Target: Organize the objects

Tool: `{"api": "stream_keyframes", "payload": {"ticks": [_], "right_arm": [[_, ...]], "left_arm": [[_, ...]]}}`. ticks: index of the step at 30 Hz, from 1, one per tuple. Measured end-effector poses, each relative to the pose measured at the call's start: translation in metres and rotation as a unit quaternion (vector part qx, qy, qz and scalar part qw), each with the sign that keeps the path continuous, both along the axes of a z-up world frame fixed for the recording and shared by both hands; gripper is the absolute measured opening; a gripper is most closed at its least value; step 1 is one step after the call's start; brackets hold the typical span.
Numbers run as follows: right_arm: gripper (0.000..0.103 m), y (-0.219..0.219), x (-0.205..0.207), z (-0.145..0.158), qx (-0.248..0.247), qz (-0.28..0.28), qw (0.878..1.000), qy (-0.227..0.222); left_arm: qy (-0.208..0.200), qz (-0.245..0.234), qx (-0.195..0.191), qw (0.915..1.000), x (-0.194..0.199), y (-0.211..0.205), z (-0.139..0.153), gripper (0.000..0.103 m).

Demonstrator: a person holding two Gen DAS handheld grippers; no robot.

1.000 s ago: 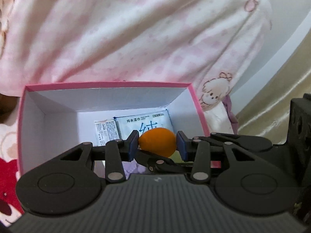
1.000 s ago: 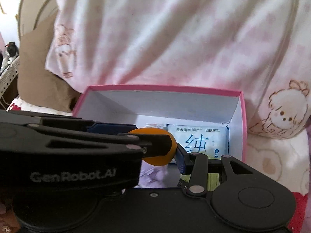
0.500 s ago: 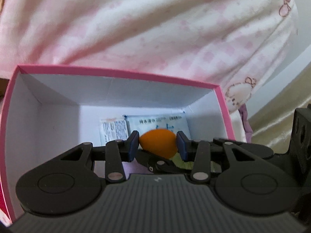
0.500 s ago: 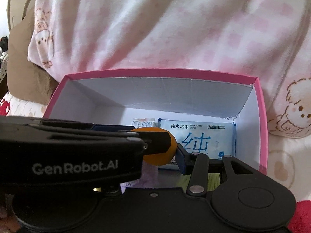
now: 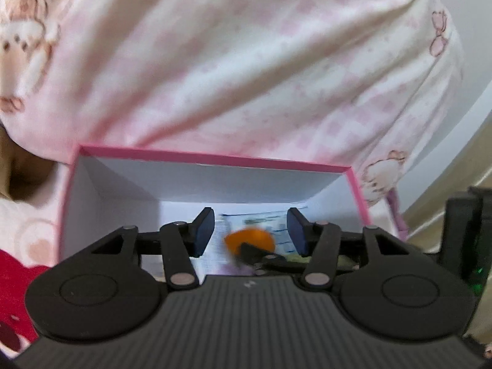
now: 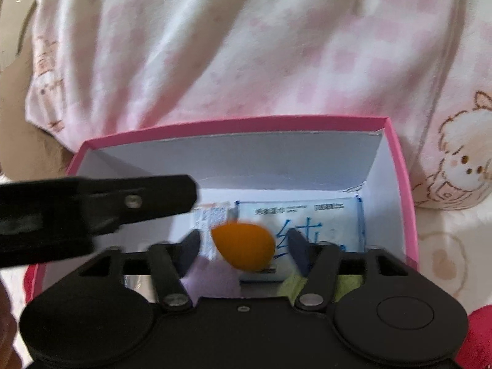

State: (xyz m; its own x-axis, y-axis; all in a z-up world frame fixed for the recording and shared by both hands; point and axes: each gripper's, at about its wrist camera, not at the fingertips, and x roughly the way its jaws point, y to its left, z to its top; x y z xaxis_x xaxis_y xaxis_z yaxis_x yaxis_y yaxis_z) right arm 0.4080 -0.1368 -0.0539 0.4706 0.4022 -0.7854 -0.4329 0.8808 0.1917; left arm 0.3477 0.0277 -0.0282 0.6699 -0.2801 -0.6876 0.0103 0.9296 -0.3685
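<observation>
A pink box with white inner walls stands against a person in pink pyjamas; it also shows in the right wrist view. An orange egg-shaped object is blurred and loose between the spread jaws of my left gripper, above the box floor. In the right wrist view the orange object lies between the spread jaws of my right gripper, touching neither. A wet-wipes pack and a small sachet lie on the box floor. The left gripper's finger crosses the right view.
The person's pyjama-clad body rises right behind the box. A purple item and a green item lie at the box's near side. Patterned bedding with red patches surrounds the box.
My left gripper has opened and let go of the orange object, which now drops blurred into the box. Both grippers have pulled back a little from the box.
</observation>
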Motion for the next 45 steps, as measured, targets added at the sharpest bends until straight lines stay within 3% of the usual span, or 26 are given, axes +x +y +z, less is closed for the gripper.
{"api": "stream_keyframes", "payload": {"ticks": [9,15,21,25,29,34,45], "right_arm": [[0.075,-0.029,-0.032,0.023,0.034,0.029,0.998,-0.032],[0.075,-0.037,-0.078,0.053,-0.028,0.048,0.992,-0.111],[0.076,-0.055,-0.123,0.083,-0.002,0.048,0.990,-0.132],[0.076,-0.060,-0.147,0.101,-0.006,0.059,0.988,-0.140],[0.076,-0.066,-0.171,0.124,-0.007,0.073,0.988,-0.136],[0.078,-0.074,-0.203,0.138,0.024,0.073,0.988,-0.132],[0.079,-0.076,-0.251,0.138,0.017,0.079,0.990,-0.112]], "left_arm": [[-0.002,-0.014,0.046,0.9988,-0.026,0.011,0.013,0.055],[0.004,-0.031,0.086,0.9958,-0.054,0.015,0.026,0.061],[0.036,0.001,0.109,0.9934,-0.092,0.026,0.050,0.078],[0.043,0.016,0.145,0.9884,-0.120,0.023,0.071,0.081],[0.041,0.006,0.131,0.9906,-0.149,0.025,0.095,0.083],[0.027,-0.008,0.140,0.9898,-0.189,0.024,0.120,0.091],[0.046,-0.008,0.120,0.9917,-0.246,0.040,0.108,0.093]]}}
